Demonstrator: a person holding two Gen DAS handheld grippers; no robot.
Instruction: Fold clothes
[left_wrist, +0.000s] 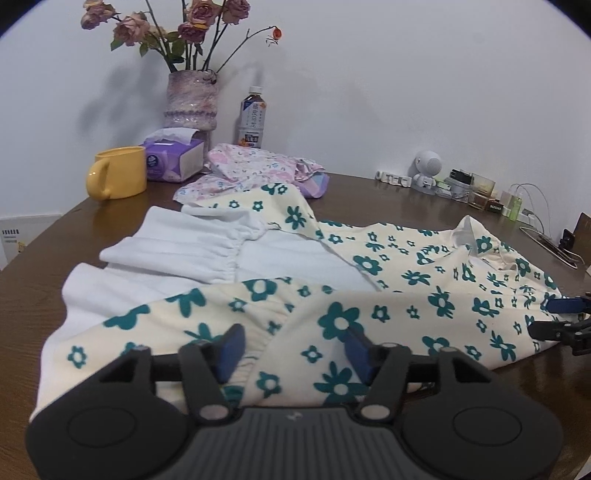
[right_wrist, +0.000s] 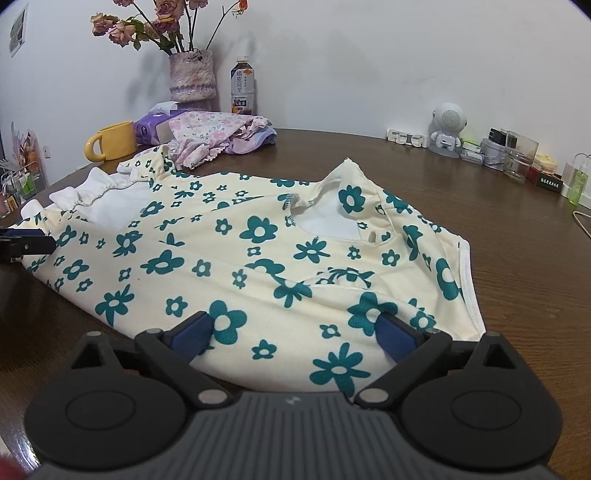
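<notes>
Left wrist view: both hand-held grippers, left and right, tilt down, released, over floral garment

A lived-in home: a brown wooden table against a white wall holds a vase of dried roses, a yellow mug, tissues and a bottled drink.

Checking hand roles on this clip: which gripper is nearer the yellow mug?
Left. The left gripper sits open over the floral garment's skirt end, the side where the yellow mug stands. The right gripper, also open, is at the collar end, farther away.
</notes>
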